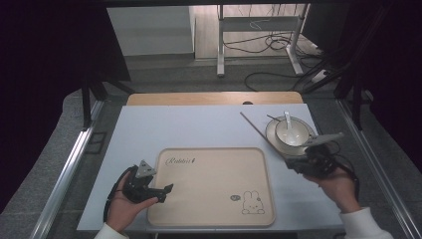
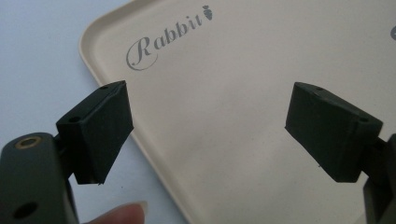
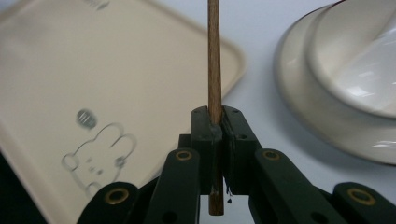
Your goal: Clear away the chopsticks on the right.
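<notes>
A brown wooden chopstick (image 1: 261,133) slants over the white table to the left of a cream plate (image 1: 271,135), and my right gripper (image 1: 291,162) is shut on its near end. In the right gripper view the chopstick (image 3: 214,56) runs straight up from between the closed jaws of the right gripper (image 3: 220,135), with the plate (image 3: 299,93) to its right. The plate carries a white bowl (image 1: 291,132) with a white spoon (image 1: 287,119) in it. My left gripper (image 1: 166,191) rests at the left edge of the beige rabbit tray (image 1: 209,184). Its jaws stand wide apart and hold nothing (image 2: 208,126).
The tray (image 2: 224,70) bears the word "Rabbit" and a rabbit drawing (image 1: 253,203) near its front right corner. A strip of wooden tabletop (image 1: 214,98) lies behind the white table. Cables and desk legs are on the floor beyond.
</notes>
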